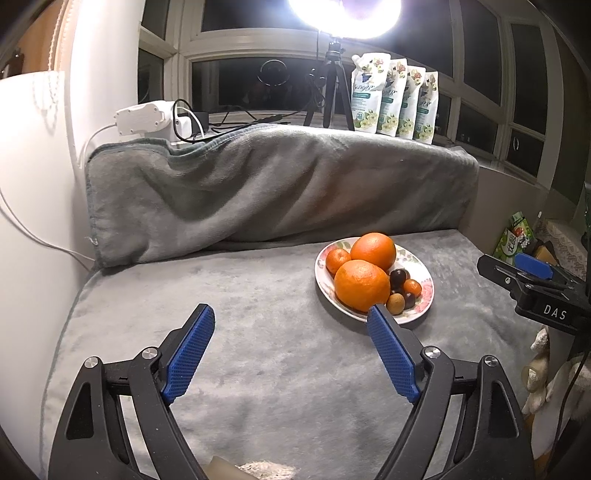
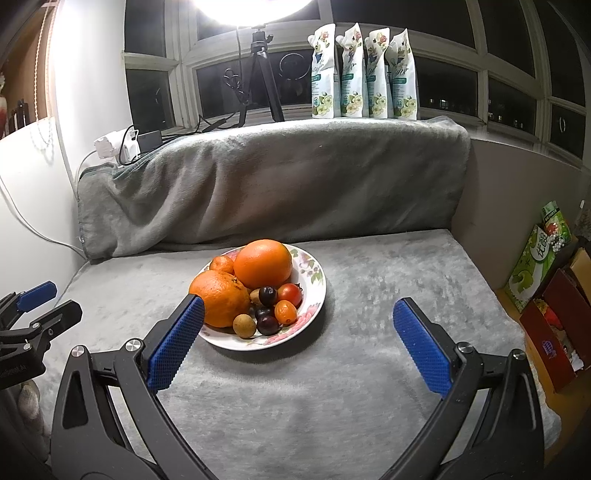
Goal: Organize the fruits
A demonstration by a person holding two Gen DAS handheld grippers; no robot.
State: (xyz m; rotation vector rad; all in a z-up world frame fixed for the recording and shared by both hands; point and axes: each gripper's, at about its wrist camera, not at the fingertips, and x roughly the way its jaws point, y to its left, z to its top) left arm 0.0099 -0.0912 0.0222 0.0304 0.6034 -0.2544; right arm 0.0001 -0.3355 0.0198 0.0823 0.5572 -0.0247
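The plate with a flower pattern stands on the grey plush cover and carries all the fruit. On it lie two large oranges, one behind the other, and one small mandarin at the far left rim. In front of them are the small fruits: two dark plums, one red tomato, one small orange kumquat and one brown longan; another brownish piece is half hidden, and it cannot be told what it is.

The left gripper is released, its blue pads wide apart over bare cover just beside the plate, with nothing between them. The right gripper is released too; the plate's near rim shows between its pads, but they do not press on anything.

Behind the flat cover, a grey blanket hangs over a raised ledge. On the ledge stand four refill pouches in a row, one tripod under a bright lamp, and a white power strip with cables. Dark windows close the room behind. Cartons stand on the right.
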